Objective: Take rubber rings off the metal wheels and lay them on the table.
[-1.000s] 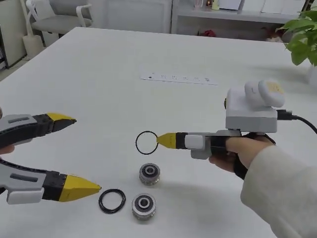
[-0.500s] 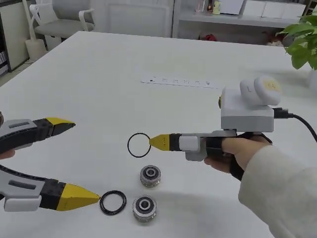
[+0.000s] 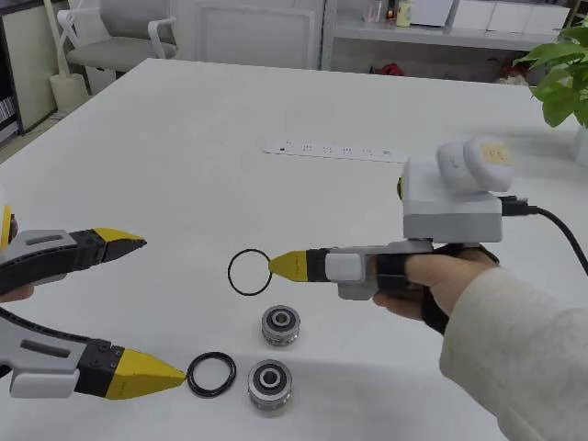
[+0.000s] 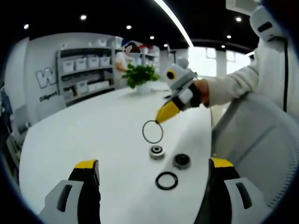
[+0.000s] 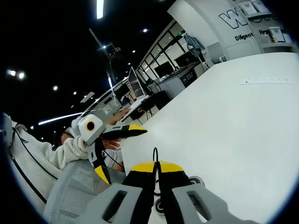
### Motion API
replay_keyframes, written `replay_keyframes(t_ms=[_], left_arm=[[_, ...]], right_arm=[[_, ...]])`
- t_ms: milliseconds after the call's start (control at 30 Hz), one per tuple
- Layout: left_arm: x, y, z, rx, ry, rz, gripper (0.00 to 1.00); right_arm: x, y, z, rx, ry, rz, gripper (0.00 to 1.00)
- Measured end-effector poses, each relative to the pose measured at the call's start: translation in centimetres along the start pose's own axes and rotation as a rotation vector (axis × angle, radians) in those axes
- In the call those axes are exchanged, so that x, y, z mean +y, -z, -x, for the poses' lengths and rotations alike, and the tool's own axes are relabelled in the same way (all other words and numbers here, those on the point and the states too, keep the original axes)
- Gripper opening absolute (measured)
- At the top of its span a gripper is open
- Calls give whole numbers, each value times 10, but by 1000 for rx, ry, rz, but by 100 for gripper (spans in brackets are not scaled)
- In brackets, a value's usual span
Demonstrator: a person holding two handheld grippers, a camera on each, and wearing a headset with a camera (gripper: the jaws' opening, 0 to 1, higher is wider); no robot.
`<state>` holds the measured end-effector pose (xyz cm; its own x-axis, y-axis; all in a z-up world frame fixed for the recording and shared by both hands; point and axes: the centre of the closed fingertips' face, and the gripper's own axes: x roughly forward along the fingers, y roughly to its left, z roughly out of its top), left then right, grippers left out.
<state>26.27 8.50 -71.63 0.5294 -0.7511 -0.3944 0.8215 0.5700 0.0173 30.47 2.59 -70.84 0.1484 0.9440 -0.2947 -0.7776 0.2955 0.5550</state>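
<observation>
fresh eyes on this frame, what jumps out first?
First the thin black rubber ring, pinched in the yellow tip of the shut right claw over the middle of the white table. Just nearer the person stand two round metal wheels, with a thicker black rubber ring lying flat beside the nearer one. The left claw gapes wide open at the left edge.

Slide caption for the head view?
Right gripper pinches one rubber ring; open left gripper hovers near a second ring and two metal wheels.

power strip [image 3: 333, 150], plant [image 3: 562, 73], perhaps a chair [image 3: 110, 48]
</observation>
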Motion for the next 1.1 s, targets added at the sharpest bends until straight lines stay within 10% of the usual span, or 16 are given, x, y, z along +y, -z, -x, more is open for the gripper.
replay_keyframes(t_ms=[1100], left_arm=[[-3,2,-1,7,16,7,98]], right_arm=[[21,34,-23,145,-46,74,0]])
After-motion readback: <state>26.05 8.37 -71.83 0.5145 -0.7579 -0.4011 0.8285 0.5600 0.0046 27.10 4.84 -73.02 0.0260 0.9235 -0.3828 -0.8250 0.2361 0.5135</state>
